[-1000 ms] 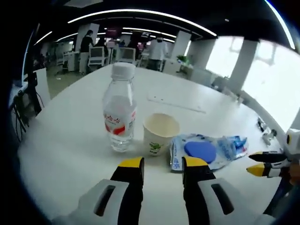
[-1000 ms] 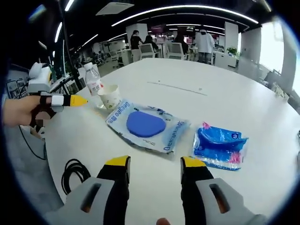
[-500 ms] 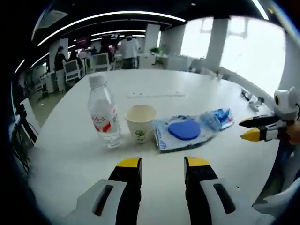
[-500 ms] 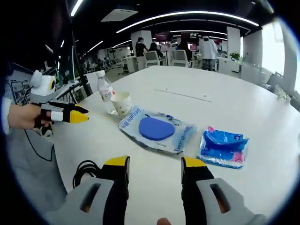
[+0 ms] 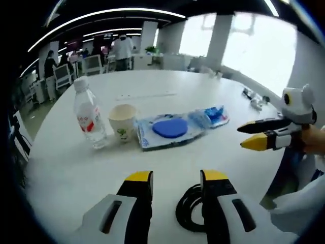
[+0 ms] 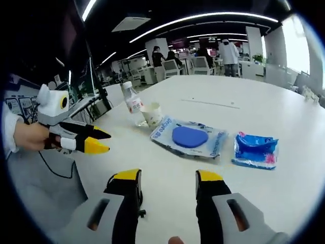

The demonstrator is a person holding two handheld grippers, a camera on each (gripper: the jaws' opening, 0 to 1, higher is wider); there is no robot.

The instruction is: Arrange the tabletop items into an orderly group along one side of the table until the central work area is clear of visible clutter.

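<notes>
Tabletop (image 5: 167, 96): white and rounded, carrying a row of items that runs across its near part, set back from the near edge.
Water bottle (image 5: 89, 120): upright with a white cap and red label, at the left end of the row in the left gripper view; also seen in the right gripper view (image 6: 133, 103).
Paper cup (image 5: 123, 121): upright, open mouth up, just beside the bottle; in the right gripper view (image 6: 152, 115) it touches or nearly touches the packet next to it.
Clear packet with a blue disc (image 5: 170, 129): flat on the tabletop, next to the cup — it lies between cup and blue pouch (image 6: 189, 137).
Blue pouch (image 5: 213, 115): flat, at the right end of the row, near the packet (image 6: 255, 149).
Black cable (image 5: 189, 208): coiled at the near edge, partly hidden behind the left gripper's right finger.
Left gripper (image 5: 171, 179): fingers released, parted, nothing between them, above the near edge; seen from the side in the right gripper view (image 6: 99, 141), held by a hand (image 6: 31, 136).
Right gripper (image 6: 167, 178): fingers apart and empty — well short of the row; in the left gripper view (image 5: 250, 135) its yellow-tipped fingers stand parted.
</notes>
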